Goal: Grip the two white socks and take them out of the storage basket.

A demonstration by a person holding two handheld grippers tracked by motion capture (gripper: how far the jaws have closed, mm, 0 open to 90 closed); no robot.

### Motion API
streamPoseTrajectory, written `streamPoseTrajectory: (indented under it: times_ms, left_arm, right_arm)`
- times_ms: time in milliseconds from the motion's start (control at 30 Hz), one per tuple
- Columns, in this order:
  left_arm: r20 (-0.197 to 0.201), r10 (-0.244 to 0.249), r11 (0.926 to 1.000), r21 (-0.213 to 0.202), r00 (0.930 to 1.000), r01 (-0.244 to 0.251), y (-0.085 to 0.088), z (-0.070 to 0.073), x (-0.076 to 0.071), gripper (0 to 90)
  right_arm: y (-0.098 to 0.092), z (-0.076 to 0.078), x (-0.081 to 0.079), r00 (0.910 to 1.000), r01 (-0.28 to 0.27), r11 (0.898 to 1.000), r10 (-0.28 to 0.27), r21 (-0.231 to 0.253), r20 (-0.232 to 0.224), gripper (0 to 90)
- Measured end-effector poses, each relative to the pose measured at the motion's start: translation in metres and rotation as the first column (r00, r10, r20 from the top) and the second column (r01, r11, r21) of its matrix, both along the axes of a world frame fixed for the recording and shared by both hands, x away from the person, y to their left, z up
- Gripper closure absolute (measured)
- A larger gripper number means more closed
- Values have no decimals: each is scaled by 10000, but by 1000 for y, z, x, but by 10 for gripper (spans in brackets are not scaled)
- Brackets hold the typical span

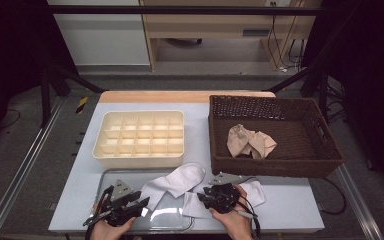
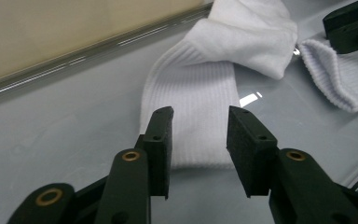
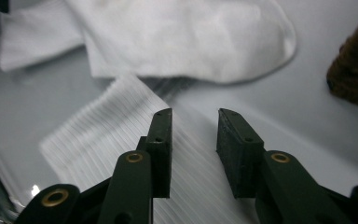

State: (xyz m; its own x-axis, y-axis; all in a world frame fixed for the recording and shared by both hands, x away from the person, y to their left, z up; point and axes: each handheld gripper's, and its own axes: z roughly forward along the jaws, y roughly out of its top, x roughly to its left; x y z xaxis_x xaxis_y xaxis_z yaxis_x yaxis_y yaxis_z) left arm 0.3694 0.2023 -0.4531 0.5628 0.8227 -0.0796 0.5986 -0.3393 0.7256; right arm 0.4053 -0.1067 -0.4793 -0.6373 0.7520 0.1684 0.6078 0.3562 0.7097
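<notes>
Two white socks lie at the table's front. One sock (image 1: 176, 182) rests across a clear tray (image 1: 109, 176); its ribbed cuff (image 2: 191, 112) lies flat between and just beyond the open jaws of my left gripper (image 2: 199, 126), the pads apart from the cloth. In the high view the left gripper (image 1: 141, 203) points right at that cuff. The second sock (image 1: 252, 192) lies beside the tray. My right gripper (image 1: 204, 196) hovers over its ribbed cuff (image 3: 102, 140); in its own view the right gripper (image 3: 194, 126) stands open with nothing pinched.
A cream compartment box (image 1: 140, 156) stands behind the clear tray. A brown wicker basket (image 1: 275, 165) at the right holds beige socks (image 1: 250, 141), and its corner (image 3: 354, 79) is close on the right gripper's right. The table's front edge runs just behind both hands.
</notes>
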Motion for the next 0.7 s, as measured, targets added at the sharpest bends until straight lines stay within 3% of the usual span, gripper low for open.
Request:
streamPoseTrajectory:
  times_ms: [67,167,267,467,567,667,700]
  left_arm:
    - [18,-75,9999,141,10000,75,-3,-1,0,622]
    - [-63,-191,9994,274,9998,193,-7,-4,0,635]
    - [-132,-310,9980,543,9994,317,-11,-7,0,646]
    - [-153,-366,9945,980,9992,379,-13,-8,0,735]
    - [-349,-402,9950,904,9986,433,-9,-7,3,810]
    - [-534,-487,9953,808,9974,529,-3,-7,5,862]
    - [-572,-508,9954,784,9971,552,-2,-7,5,864]
  right_arm:
    - [-3,-3,-1,9999,-56,10000,55,82,132,677]
    - [-2,-3,-3,9995,-160,9998,163,-145,259,777]
    - [0,-2,-3,9997,-225,9997,224,-102,-56,869]
    - [-8,8,-5,9993,-357,9988,352,-345,-151,882]
    - [-25,13,-7,9994,-308,9984,300,-467,-167,880]
    - [-35,9,-8,9994,-99,9964,71,-846,-337,873]
    - [-37,8,-7,9992,-101,9972,72,-736,-395,866]
